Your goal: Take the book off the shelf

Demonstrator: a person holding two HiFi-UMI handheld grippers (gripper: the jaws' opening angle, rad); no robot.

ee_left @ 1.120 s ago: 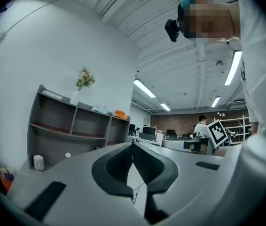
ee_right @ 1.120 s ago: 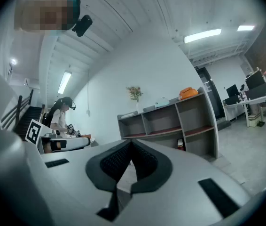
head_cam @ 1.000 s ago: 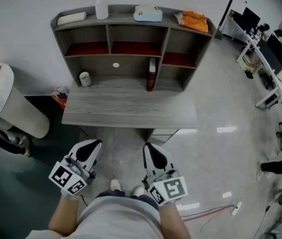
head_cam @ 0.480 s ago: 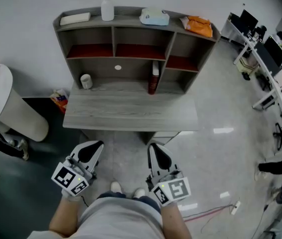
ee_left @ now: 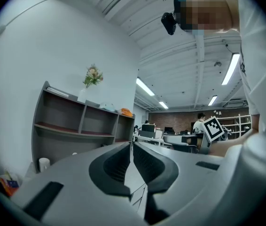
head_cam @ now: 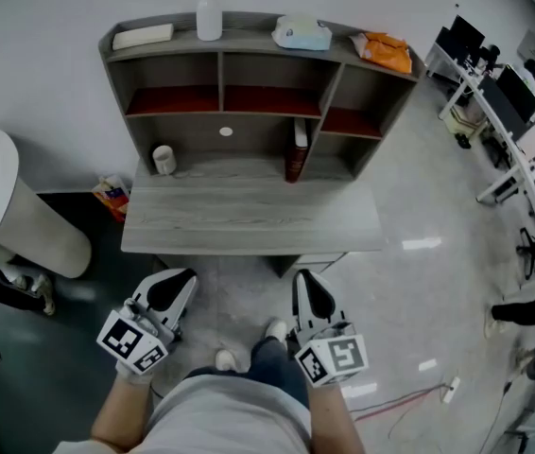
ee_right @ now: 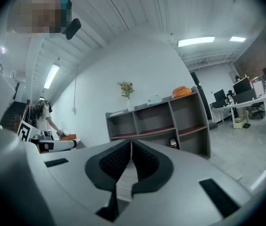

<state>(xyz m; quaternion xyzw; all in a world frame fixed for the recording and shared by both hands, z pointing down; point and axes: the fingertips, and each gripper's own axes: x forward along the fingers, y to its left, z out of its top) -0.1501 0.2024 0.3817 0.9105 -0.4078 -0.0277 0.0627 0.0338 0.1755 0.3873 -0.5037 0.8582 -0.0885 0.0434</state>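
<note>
A dark red book (head_cam: 295, 149) with a white top stands upright in the lower shelf of the grey shelf unit (head_cam: 254, 45), against the divider right of centre; in the right gripper view the book (ee_right: 173, 143) shows small and far off. My left gripper (head_cam: 172, 286) and right gripper (head_cam: 311, 288) hang low in front of the desk, well short of the shelf. Both have their jaws shut together with nothing between them. In the left gripper view the left gripper (ee_left: 131, 146) points at the shelf unit (ee_left: 79, 126); the right gripper (ee_right: 130, 143) does likewise.
A grey desk (head_cam: 249, 220) juts out below the shelves. On top stand a white vase with a plant (head_cam: 209, 12), a flat white item (head_cam: 143, 35), a light blue box (head_cam: 303, 33) and an orange bag (head_cam: 387, 50). A white cup (head_cam: 163, 159) sits lower left. Office desks (head_cam: 499, 130) lie to the right.
The view has shifted slightly, so the shelf sits a little further right and lower. My right gripper moved slightly right and down, and one foot has stepped forward. The jaws stay closed.
</note>
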